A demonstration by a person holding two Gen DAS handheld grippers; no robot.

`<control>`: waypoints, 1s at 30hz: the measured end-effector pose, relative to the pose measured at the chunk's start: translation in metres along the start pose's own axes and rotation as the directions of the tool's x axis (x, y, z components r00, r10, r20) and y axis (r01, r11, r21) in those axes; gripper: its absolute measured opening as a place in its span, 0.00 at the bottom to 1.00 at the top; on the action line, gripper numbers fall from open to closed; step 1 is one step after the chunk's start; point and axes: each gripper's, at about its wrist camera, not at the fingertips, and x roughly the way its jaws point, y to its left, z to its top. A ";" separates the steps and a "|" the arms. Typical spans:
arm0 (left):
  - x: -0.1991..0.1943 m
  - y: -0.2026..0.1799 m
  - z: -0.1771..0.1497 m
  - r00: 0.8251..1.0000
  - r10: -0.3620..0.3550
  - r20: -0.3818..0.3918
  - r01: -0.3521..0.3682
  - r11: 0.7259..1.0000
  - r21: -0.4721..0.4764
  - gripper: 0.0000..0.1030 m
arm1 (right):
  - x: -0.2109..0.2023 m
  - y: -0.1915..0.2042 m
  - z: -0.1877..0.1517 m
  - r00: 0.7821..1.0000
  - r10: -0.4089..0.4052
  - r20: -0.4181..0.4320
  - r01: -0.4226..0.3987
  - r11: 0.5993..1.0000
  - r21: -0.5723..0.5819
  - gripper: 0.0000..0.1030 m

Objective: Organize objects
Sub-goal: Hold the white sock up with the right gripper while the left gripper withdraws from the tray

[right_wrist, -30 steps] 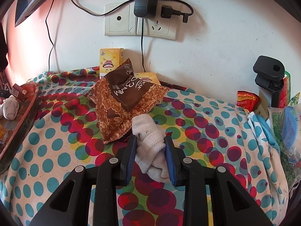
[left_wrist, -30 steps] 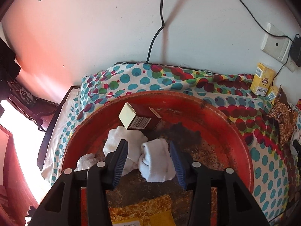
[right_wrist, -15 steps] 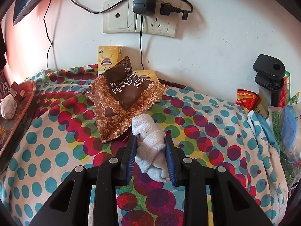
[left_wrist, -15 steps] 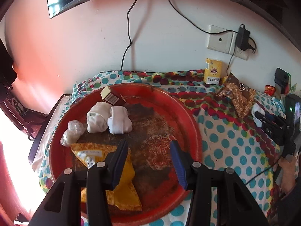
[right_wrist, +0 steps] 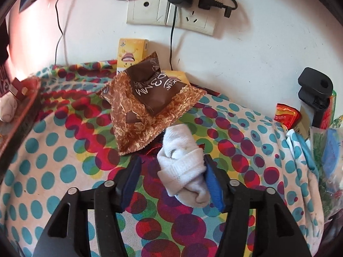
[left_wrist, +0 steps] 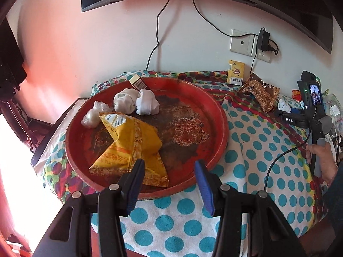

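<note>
On the spotted cloth, close to the wall, the right gripper points down at a rolled white sock. Its jaws have just been opening: the left pad stands clear of the sock with cloth showing in the gap, while the right pad still lies against the sock's side. No squeeze on it now; the sock rests on the cloth between the fingers. Just behind the sock, touching or nearly so, lies a brown snack bag, and behind that a yellow carton stands against the wall under the wall socket.

Left gripper: jaws part-way open, nothing between them, hanging over the near rim of the red tray. They have just opened a little further.

In the tray:
- yellow packet, crumpled, near side, partly behind the left finger
- two white sock rolls, side by side and touching, far side
- clear plastic wad, left of the packet
- small box, tilted against the far rim

From the left camera, the right gripper shows well off to the right of the tray, with a hand on its handle and the white sock at its tip beside the brown bag.
</note>
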 end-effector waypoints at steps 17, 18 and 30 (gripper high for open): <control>-0.025 0.036 0.005 0.998 0.001 0.056 0.001 0.999 -0.038 0.53 | -0.015 -0.015 -0.010 0.998 -0.069 0.006 0.068 0.990 0.120 0.32; -0.027 0.037 0.004 0.998 -0.002 0.061 0.005 0.999 -0.035 0.53 | -0.017 -0.014 -0.012 0.998 -0.064 0.005 0.063 0.990 0.126 0.32; -0.035 0.035 -0.009 0.984 -0.111 0.137 0.118 0.992 -0.041 0.55 | -0.043 0.006 -0.023 0.995 -0.101 0.010 0.099 0.988 0.116 0.32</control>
